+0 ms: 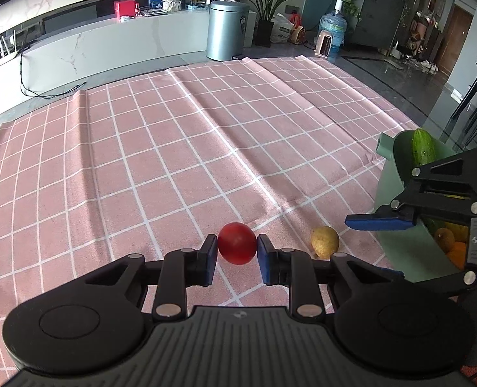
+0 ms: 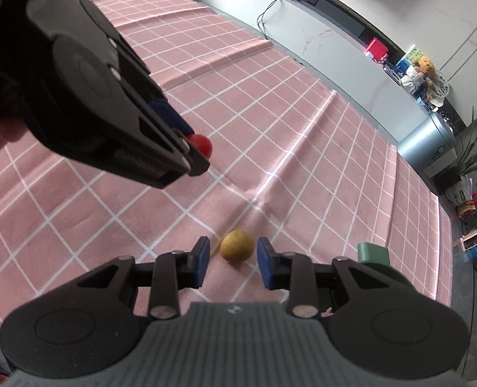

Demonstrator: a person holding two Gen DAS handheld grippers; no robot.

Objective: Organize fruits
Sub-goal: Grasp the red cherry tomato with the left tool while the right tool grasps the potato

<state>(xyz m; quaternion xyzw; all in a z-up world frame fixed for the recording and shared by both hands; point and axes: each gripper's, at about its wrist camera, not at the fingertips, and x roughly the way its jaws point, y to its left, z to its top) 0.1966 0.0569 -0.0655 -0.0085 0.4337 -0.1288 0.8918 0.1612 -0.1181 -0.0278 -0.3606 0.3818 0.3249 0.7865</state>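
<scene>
Left gripper point(image 1: 237, 251): jaws closed on the small round red fruit point(image 1: 237, 243); lift it clear of the pink checked desk cloth point(image 1: 174, 148) toward the green plastic basket point(image 1: 387, 193) at right. Right gripper point(image 2: 233, 256): jaws slightly apart, flanking the yellow-brown round fruit point(image 2: 237, 245) without touching; centre before squeezing.

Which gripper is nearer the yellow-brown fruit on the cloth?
Right. The right gripper brackets the yellow-brown fruit without touching it; the left gripper is off to one side, clamped on the red fruit.
</scene>
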